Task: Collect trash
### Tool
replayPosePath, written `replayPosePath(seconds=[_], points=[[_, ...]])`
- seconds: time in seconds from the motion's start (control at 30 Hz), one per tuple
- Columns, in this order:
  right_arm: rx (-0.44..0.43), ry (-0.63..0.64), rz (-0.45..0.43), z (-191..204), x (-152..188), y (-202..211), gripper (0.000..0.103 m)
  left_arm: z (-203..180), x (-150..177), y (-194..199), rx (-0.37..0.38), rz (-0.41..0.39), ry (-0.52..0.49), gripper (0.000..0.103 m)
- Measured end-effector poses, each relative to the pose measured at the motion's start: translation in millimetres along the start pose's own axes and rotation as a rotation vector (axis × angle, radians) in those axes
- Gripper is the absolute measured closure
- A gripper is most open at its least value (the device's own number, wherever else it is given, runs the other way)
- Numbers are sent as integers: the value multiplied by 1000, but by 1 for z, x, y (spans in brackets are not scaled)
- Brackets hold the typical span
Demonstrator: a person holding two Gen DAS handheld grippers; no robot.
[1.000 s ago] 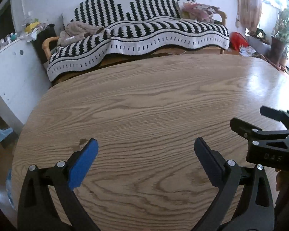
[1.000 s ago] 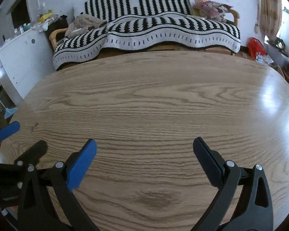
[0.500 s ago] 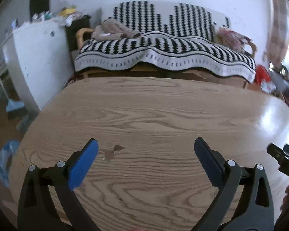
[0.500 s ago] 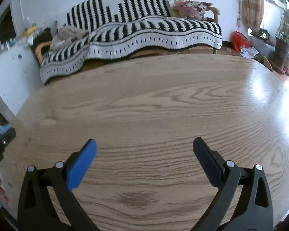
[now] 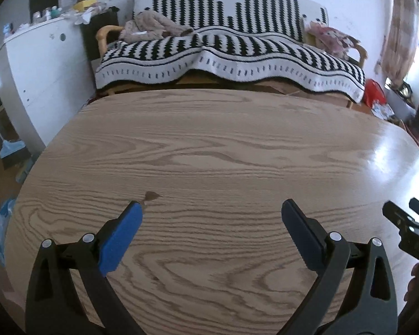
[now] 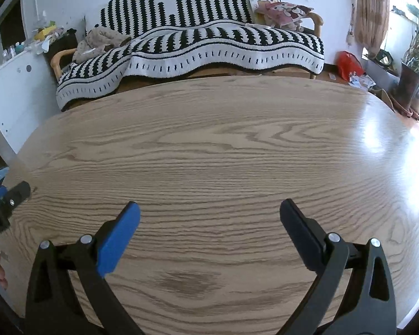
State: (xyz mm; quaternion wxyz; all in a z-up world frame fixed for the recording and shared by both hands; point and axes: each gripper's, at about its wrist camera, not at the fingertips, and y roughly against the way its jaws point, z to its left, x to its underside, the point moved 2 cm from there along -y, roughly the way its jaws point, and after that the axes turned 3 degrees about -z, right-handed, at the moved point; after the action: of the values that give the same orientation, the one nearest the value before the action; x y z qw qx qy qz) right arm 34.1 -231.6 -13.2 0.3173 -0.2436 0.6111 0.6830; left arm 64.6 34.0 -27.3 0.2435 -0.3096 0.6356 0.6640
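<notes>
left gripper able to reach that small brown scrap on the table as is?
Probably yes. The brown scrap lies flat just ahead of the open left gripper, near its blue finger tip, with only bare table between them.

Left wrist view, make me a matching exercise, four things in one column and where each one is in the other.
Things:
1. small brown scrap
2. striped black-and-white blanket
3. white cabinet
4. red bag

Places:
A. floor, far right
B. over the sofa
C. wooden table, by the open left gripper
D. left of the sofa

Pairs: 1-C, 2-B, 3-D, 4-A
</notes>
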Motion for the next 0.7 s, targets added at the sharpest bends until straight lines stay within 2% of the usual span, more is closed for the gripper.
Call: replayPosePath(seconds=[0.23, 0.7], points=[[33, 22, 21, 0, 2, -8, 6, -6, 1, -1, 3, 14, 8, 6], [31, 27, 11, -4, 2, -3, 6, -21, 3, -2, 22, 20, -9, 6]])
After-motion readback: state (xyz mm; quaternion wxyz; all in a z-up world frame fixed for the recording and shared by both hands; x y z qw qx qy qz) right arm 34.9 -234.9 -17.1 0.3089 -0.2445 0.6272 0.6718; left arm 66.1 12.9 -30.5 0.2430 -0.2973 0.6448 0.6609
